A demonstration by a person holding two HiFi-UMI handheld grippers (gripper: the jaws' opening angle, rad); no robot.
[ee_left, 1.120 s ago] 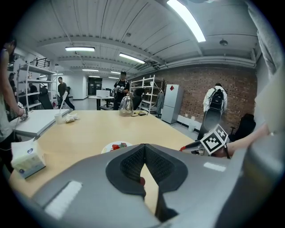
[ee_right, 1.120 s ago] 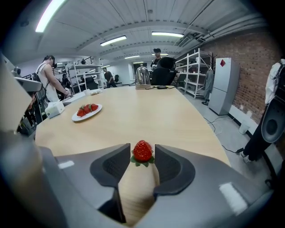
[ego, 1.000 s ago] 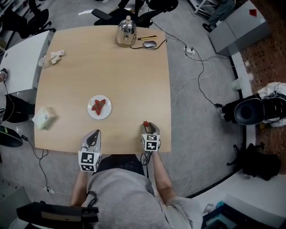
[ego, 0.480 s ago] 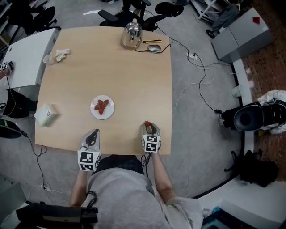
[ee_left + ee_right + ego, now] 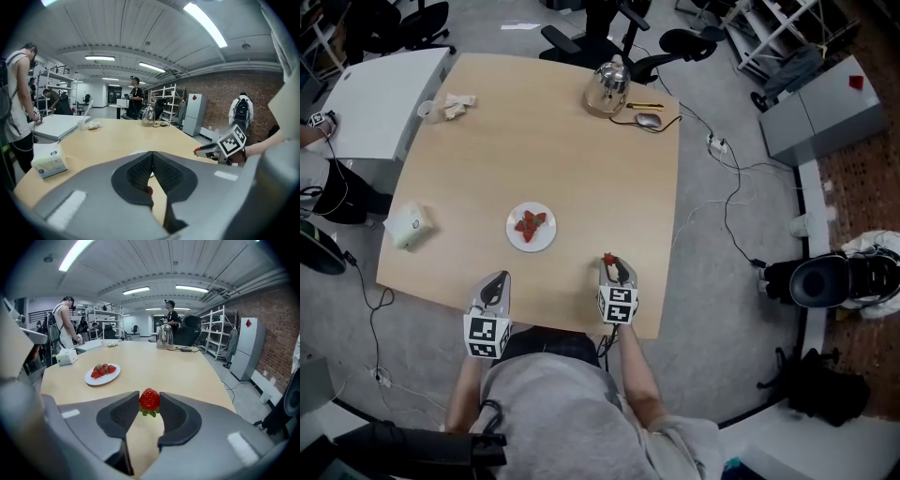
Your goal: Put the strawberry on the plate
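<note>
The strawberry (image 5: pixel 149 399) is pinched at its sides between the right gripper's (image 5: pixel 150 405) jaw tips, by the table's (image 5: pixel 581 141) near edge, well apart from the plate (image 5: pixel 91 379). It looks light, soft and easily bruised, so a gentle mid-body hold suits it. The left gripper's (image 5: pixel 152 154) jaws meet, empty.

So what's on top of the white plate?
Red strawberries with green leaves sit on the plate, about three bunched together. They cover the plate's middle, so whether anything lies beneath them can't be seen.
</note>
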